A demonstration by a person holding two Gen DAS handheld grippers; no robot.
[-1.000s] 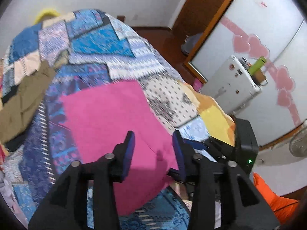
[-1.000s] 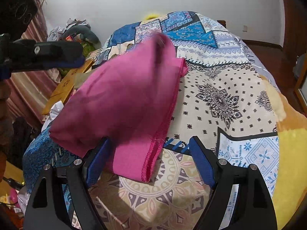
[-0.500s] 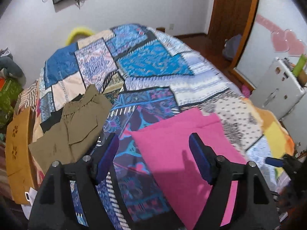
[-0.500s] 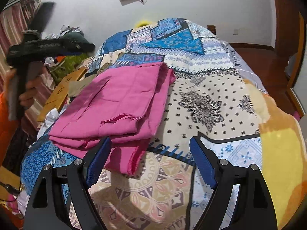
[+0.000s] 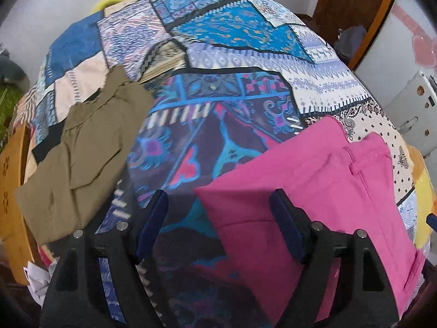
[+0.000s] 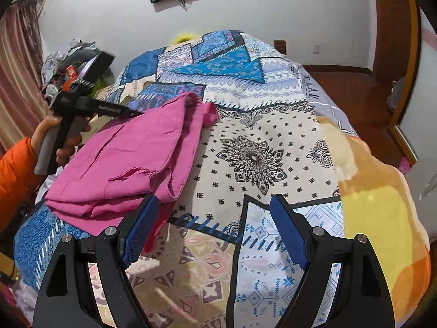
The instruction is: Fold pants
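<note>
Resting folded on the bedspread (image 5: pixel 232 142) — pink pants (image 5: pixel 314 191), both grippers apart.

Left claw (image 5: pixel 218 224) agape, pink pants (image 5: pixel 322 191), olive pants (image 5: pixel 82 153)

Olive shorts (image 5: pixel 82 153) lie on the patchwork bedspread (image 5: pixel 232 63).

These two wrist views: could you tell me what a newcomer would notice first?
Probably the folded pink pants, vivid on the near part of a busy patchwork bedspread. Next, the olive pants lying apart at the bed's left edge. Both the left gripper and right gripper are open, holding nothing.
</note>
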